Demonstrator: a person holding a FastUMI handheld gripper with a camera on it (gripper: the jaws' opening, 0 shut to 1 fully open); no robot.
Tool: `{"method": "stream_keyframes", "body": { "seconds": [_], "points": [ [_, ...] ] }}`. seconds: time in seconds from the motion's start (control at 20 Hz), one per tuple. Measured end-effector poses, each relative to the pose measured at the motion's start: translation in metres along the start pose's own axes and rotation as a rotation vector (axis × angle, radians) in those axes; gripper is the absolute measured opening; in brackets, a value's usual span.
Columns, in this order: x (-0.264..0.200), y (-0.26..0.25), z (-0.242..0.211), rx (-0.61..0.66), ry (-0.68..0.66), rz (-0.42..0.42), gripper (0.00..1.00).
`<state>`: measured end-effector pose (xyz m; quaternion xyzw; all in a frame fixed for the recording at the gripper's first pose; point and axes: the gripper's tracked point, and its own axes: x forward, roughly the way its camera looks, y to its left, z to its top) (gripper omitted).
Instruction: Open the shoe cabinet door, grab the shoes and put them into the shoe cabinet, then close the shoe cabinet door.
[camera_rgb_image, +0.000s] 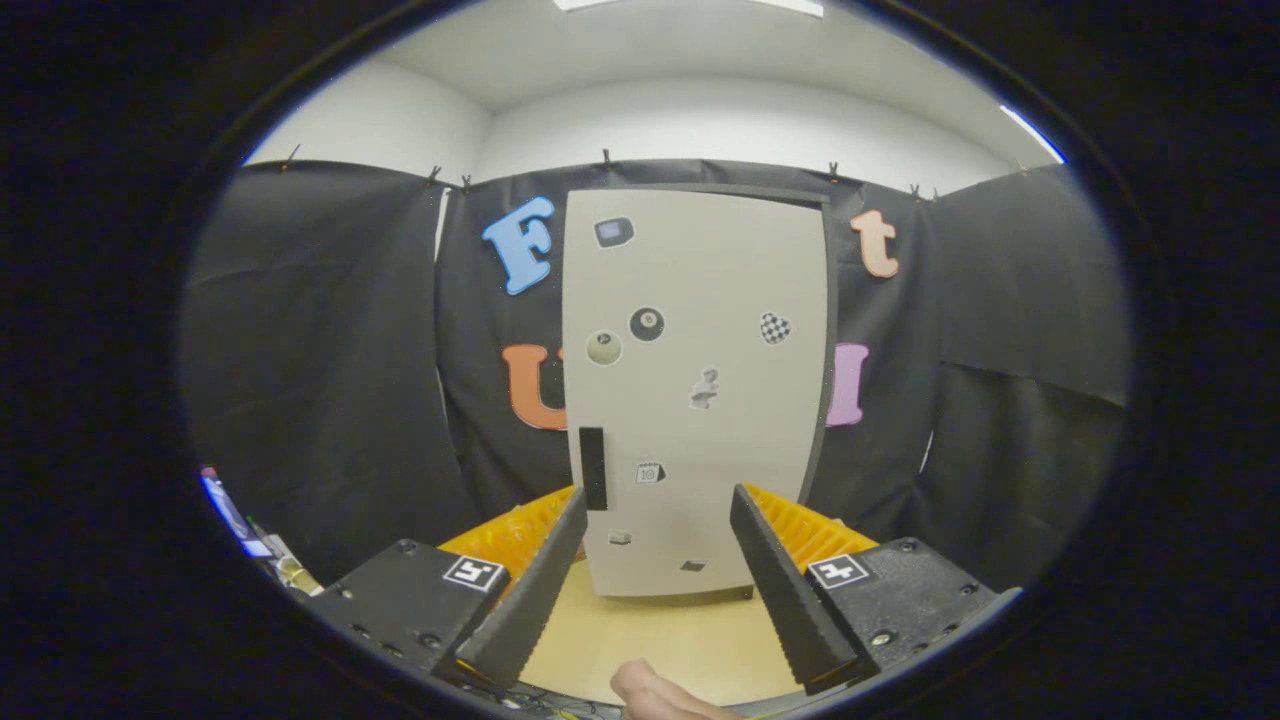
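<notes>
1. The shoe cabinet (700, 390) is seen standing upright on the far part of the worktop (660, 635), straight ahead of the tongs (660, 505) and well beyond their tips. Its long axis runs vertically.
2. The shoe cabinet door (720, 300) is seen shut, flat across the cabinet's front, with several small stickers on it.
3. A door in this state would fit two stages of the task: shoes still to be put in behind a closed door, or shoes already inside and the door closed again. Which applies cannot be judged from this view.
4. The tongs are held open, with a wide gap between the two fingers and nothing gripped. The lower part of the door is framed by that gap.
5. The dark vertical handle (592, 468) is set at the door's left edge, low down. It lies just above and beside the left finger's tip in the view, though farther off in depth, so it is offset to the left of the tongs' midline.
6. Part of a finger (655, 692) of the person is seen at the near edge, below the tongs.
</notes>
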<state>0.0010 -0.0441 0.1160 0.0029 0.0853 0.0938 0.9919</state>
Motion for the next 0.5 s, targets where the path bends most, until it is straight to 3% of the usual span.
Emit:
{"method": "stream_keyframes", "body": {
  "seconds": [0.5],
  "points": [
    [-0.009,-0.011,0.012,0.003,-0.092,-0.044,0.96]
  ]
}}
